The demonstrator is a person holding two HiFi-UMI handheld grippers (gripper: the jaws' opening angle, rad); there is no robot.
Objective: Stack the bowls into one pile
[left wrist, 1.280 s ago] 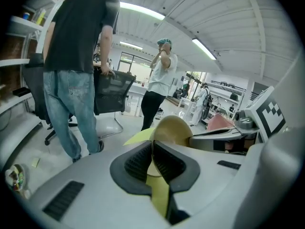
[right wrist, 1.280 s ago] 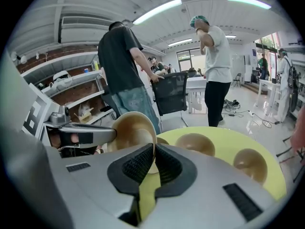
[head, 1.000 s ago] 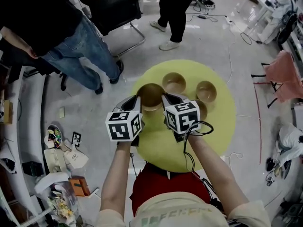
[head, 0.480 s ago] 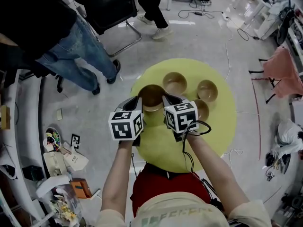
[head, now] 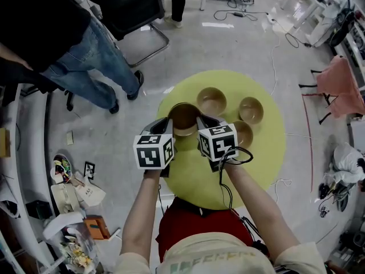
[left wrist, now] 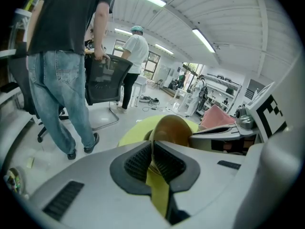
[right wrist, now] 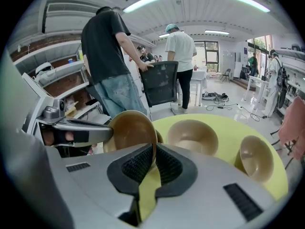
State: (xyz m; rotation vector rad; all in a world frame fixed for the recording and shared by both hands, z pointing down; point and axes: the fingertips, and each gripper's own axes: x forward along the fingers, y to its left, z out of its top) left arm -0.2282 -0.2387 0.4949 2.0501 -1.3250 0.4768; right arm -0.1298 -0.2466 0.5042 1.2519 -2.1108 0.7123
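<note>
left gripper (head: pixel 163 123), right gripper (head: pixel 204 120), fingers (left wrist: pixel 136 162) clamped

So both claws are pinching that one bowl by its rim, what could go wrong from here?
1. The left claw and right claw each grip only a thin edge of the brown bowl. If the hands drift apart or twist, it could slip and fall onto the yellow table.
2. Other bowls sit close by. The nearest bowl is right beside the right claw, so a careless swing might knock it.
</note>
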